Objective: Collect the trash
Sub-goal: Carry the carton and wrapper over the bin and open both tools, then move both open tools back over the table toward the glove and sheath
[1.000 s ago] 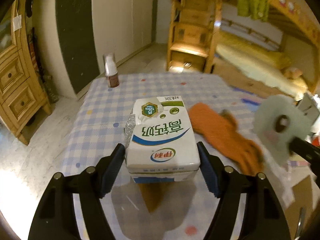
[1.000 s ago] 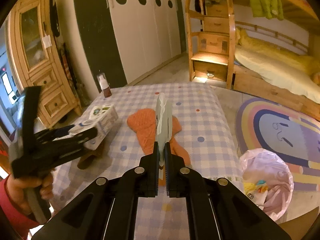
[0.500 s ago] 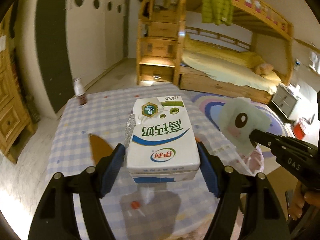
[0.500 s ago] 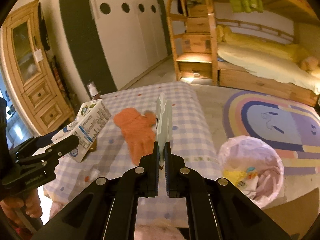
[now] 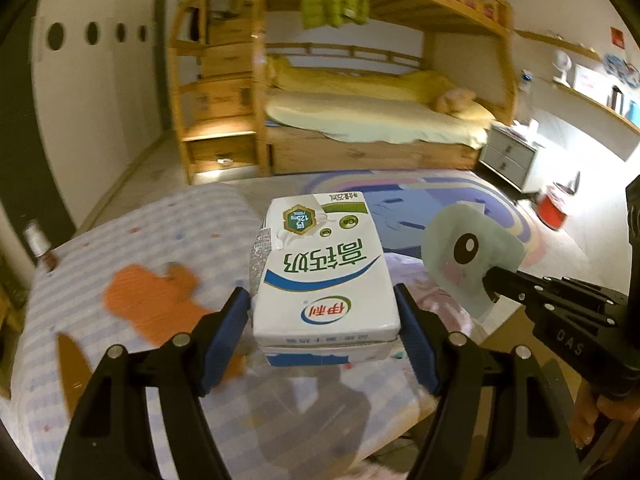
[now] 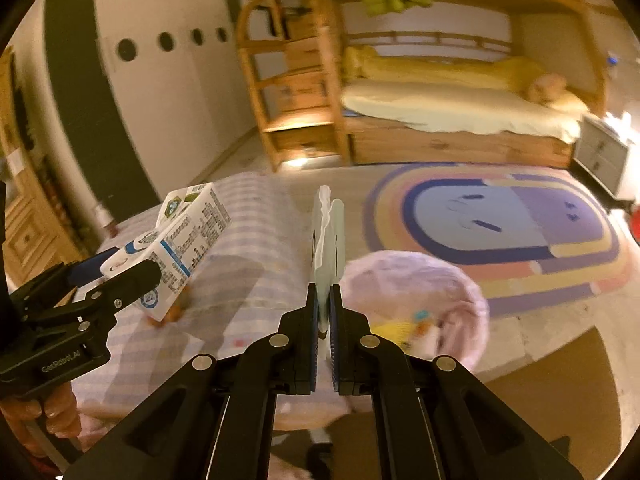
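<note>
While an orange cloth point(image 5: 154, 307) lies at the frame's lower left on the checked table point(image 5: 192, 224), the left gripper point(image 5: 322, 334) clamps a milk carton point(image 5: 325, 276) at centre; rightward, the right gripper point(image 6: 324, 312) pinches a pale wrapper point(image 6: 328, 240) beside the pink trash bag point(image 6: 416, 292).

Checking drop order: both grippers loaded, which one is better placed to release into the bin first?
Right. The right gripper, shut on the pale wrapper, points at the pink-lined bin. The left gripper holds the milk carton over the table edge.
</note>
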Motion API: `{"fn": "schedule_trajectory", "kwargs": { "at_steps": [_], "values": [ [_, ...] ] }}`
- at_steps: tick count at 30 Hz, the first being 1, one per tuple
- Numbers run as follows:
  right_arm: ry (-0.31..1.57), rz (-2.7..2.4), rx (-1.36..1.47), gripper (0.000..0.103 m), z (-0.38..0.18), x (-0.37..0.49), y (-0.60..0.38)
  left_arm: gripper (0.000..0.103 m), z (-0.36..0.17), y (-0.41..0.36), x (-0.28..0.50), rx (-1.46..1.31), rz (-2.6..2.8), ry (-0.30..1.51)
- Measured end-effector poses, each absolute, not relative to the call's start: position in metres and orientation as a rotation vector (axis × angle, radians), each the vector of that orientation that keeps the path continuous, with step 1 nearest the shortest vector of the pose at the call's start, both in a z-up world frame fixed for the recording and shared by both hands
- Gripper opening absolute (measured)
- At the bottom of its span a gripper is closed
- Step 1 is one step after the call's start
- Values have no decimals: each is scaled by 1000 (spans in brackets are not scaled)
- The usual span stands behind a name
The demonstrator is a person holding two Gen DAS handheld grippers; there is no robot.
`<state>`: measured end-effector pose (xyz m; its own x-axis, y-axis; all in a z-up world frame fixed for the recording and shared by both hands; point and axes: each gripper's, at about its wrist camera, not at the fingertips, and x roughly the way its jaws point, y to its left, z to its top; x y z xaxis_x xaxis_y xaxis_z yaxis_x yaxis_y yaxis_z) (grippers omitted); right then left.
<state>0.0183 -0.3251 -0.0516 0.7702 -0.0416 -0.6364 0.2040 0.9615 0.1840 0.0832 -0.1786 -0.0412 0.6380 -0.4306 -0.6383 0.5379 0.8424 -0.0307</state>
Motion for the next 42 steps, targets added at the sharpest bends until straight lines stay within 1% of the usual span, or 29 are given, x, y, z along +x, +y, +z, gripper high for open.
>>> {"fn": "schedule_trajectory", "kwargs": {
  "at_steps": [9,15,17,18,19,20,25,29,42],
  "values": [
    [725,-217,306,5,-75,30,-384,71,-60,-251,106,199,-667,715],
    [734,-220,331,6,-86,47,-405,72,-59,-274,121,179,-706,714],
    [744,-218,332,12,-90,52,-410,87,-58,-276,124,174,-690,705],
    [751,-233,341,17,-94,54,-413,92,-56,-274,125,170,-676,696],
    [751,-241,347,29,-94,53,-412,92,-56,-271,126,167,-670,694],
    [746,-244,354,35,-94,53,-412,92,-55,-268,127,163,-663,698],
    [747,-231,375,35,-88,40,-406,92,-52,-242,124,130,-602,711],
    [726,-202,362,35,-74,24,-392,92,-47,-216,110,157,-536,682],
    [687,-34,248,35,-32,9,-304,92,-26,-123,71,169,-376,650]
  ]
}}
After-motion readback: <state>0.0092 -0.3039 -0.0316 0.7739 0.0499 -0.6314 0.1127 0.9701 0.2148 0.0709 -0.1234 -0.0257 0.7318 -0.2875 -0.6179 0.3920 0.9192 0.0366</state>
